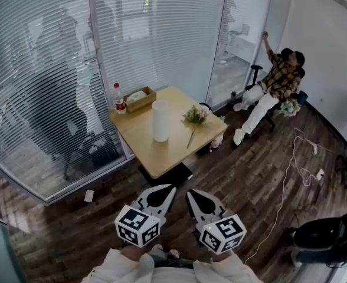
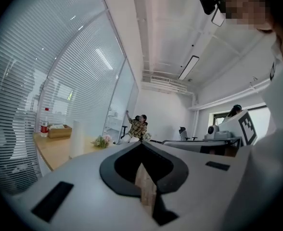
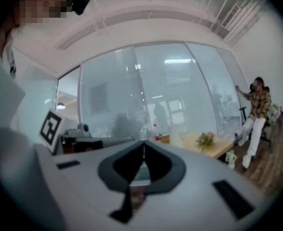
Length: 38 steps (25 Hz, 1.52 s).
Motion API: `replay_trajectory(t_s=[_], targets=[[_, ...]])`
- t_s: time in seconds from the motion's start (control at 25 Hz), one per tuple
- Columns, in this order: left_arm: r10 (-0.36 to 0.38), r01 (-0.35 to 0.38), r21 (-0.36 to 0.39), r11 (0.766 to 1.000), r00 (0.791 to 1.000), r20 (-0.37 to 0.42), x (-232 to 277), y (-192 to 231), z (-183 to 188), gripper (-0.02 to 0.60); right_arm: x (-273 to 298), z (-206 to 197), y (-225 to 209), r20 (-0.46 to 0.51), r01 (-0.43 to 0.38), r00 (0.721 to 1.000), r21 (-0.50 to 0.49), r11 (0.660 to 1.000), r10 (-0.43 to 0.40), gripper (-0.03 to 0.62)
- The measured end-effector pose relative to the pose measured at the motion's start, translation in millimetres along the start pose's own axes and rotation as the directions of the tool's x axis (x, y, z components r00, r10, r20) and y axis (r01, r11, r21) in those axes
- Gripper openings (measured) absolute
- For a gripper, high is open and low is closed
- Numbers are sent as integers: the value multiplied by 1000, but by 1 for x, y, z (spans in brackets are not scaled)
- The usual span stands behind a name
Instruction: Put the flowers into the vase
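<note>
Left hand-held gripper (image 1: 161, 193) and right hand-held gripper (image 1: 200, 198) are hovering closed, empty; pink flower bunch (image 1: 195, 115) is lying beside tall white cylindrical vase (image 1: 160, 121).

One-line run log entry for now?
left gripper: shut, empty | right gripper: shut, empty | flowers: lying on table | vase: upright

Soft, even white light fills the room. A long ceiling lamp (image 2: 188, 67) glows in the left gripper view, and pale reflections haze the blinds (image 1: 43, 69). The head view is crisp but bows at its edges. Both gripper views are fisheye circles with dark corners, and the right tool (image 3: 143, 148), close to its lens, is blurred.
</note>
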<state>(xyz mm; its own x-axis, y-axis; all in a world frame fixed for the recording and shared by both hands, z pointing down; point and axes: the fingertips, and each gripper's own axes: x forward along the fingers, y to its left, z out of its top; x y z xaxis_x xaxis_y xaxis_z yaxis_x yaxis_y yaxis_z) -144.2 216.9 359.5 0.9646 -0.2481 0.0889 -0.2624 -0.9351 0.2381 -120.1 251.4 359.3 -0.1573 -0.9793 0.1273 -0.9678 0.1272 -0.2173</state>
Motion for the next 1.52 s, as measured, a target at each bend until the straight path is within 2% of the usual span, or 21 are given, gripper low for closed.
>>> replay_trajectory(t_s=[0.24,0.4,0.68,0.92,1.2,1.4,1.52], targets=[[-13,12,-32,999,1000,-23,9,-16,-24,9,-7,-15,-12,-23,5,1000,12,1000,-5,11],[2,-3,-38,999,1000,-2,19,-5,-18,8,3,-12,-25,-29,9,1000,-2,1000,-9,11],[11,-11,-17,1000,1000,15,59,33,-5,8,38,18,-57,43,1,999,-28,1000,0,11],[-9,9,-21,1000,1000,9,109,82,13,8,94,33,-96,22,15,1000,-45,999,-14,11],[-49,49,-5,999,998,-26,165,142,32,8,162,54,-151,28,70,997,-19,997,-70,11],[-90,90,-11,996,995,-43,192,173,36,8,201,57,-170,33,90,995,-1,996,-90,11],[-117,114,-38,993,991,-66,205,185,31,8,220,48,-176,1,106,994,17,994,-106,11]])
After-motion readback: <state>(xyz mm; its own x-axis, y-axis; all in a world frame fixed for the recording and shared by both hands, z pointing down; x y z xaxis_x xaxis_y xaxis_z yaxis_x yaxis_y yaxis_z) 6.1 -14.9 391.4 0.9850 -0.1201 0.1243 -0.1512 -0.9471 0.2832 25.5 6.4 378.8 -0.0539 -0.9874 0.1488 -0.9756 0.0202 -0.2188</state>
